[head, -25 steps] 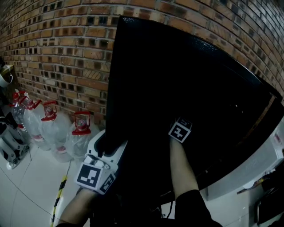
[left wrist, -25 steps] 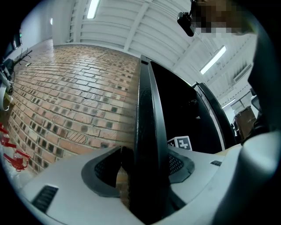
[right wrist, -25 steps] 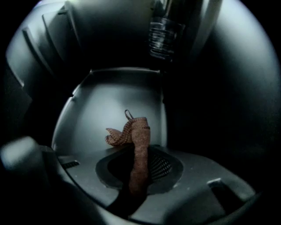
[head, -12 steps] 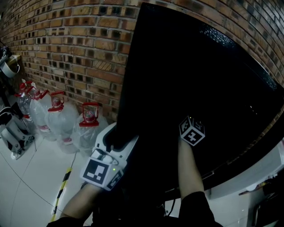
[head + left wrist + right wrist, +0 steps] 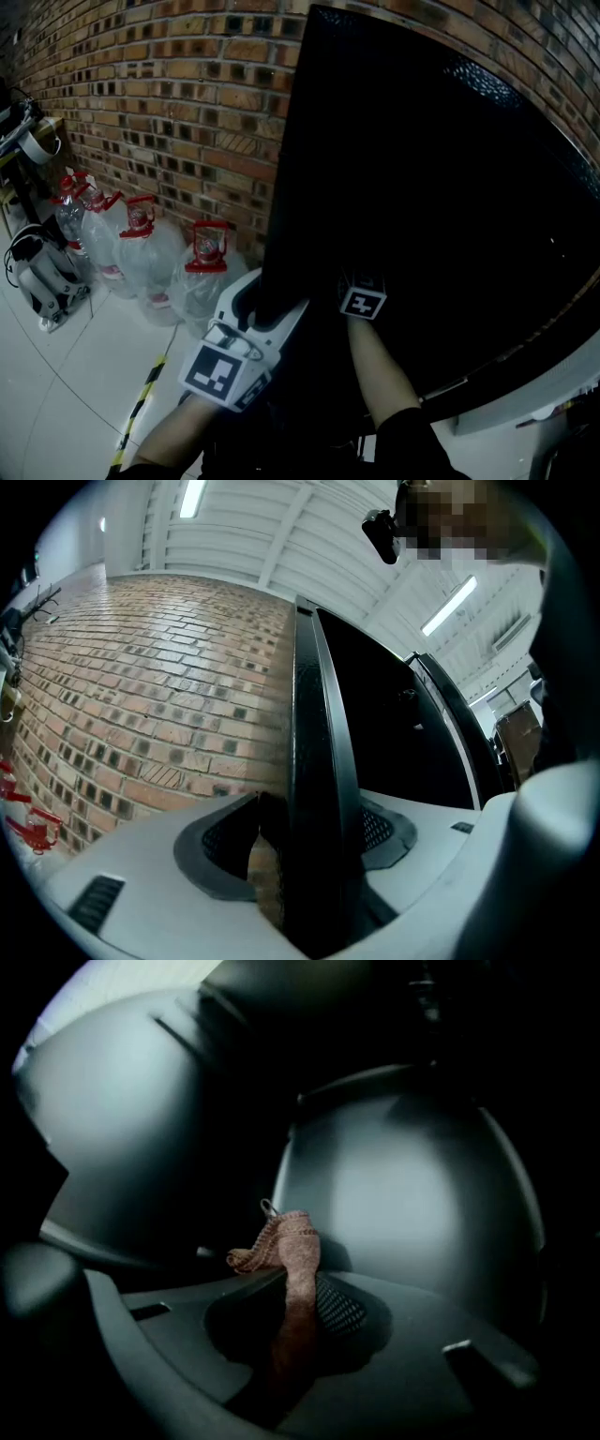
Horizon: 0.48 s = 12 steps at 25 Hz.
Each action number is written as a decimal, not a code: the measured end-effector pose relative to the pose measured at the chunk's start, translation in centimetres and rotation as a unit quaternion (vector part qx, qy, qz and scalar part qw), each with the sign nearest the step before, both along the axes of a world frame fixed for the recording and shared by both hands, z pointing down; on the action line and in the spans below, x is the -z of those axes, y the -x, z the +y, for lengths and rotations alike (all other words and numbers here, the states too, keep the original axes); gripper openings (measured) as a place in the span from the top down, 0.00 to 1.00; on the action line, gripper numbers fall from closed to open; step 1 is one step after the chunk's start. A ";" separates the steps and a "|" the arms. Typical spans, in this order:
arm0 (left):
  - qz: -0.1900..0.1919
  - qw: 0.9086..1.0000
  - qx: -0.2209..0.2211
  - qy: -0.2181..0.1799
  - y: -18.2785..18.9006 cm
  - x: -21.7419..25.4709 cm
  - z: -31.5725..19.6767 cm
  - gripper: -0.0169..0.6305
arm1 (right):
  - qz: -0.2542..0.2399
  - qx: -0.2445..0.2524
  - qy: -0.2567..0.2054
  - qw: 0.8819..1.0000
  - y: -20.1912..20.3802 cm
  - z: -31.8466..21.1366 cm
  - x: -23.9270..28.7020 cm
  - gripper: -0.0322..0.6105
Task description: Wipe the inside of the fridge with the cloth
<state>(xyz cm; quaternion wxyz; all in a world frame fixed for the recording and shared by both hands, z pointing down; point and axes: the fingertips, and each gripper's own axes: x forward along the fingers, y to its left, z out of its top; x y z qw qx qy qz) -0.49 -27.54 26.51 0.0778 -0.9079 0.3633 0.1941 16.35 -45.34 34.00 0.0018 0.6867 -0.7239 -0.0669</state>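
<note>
The fridge's black door point(image 5: 422, 187) fills the middle of the head view. My left gripper point(image 5: 267, 309) is shut on the door's edge point(image 5: 314, 714), with one pad on each side of it. My right arm reaches past the door into the dark interior, and only its marker cube point(image 5: 363, 302) shows in the head view. In the right gripper view, my right gripper point(image 5: 295, 1274) is shut on a brown knitted cloth point(image 5: 292, 1241). The cloth's bunched end sticks out past the fingertips, close to the pale grey curved inner wall point(image 5: 412, 1204); I cannot tell whether they touch.
A brick wall point(image 5: 159, 94) stands behind and left of the fridge. Several large water bottles with red caps point(image 5: 202, 272) line its foot. A white and black device point(image 5: 37, 272) sits at far left. Yellow-black tape point(image 5: 141, 403) crosses the white floor.
My right gripper's marker cube has moved down and left, closer to the left gripper. The left gripper stays on the door's edge. The head view has swung a little to the left.
</note>
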 end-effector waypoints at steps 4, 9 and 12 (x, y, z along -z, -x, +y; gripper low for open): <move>0.000 1.000 0.002 0.000 0.2 -0.1 -0.1 0.56 | 0.011 0.014 0.010 1.000 2.1 -1.9 -1.0 0.83; 0.001 1.000 -0.004 0.005 0.0 -0.3 0.3 0.56 | 0.029 0.004 0.006 1.000 1.9 -2.6 -1.1 0.83; 0.003 1.000 -0.001 0.001 0.1 -0.1 0.2 0.56 | 0.049 -0.007 0.004 0.999 1.7 -2.4 -0.8 0.83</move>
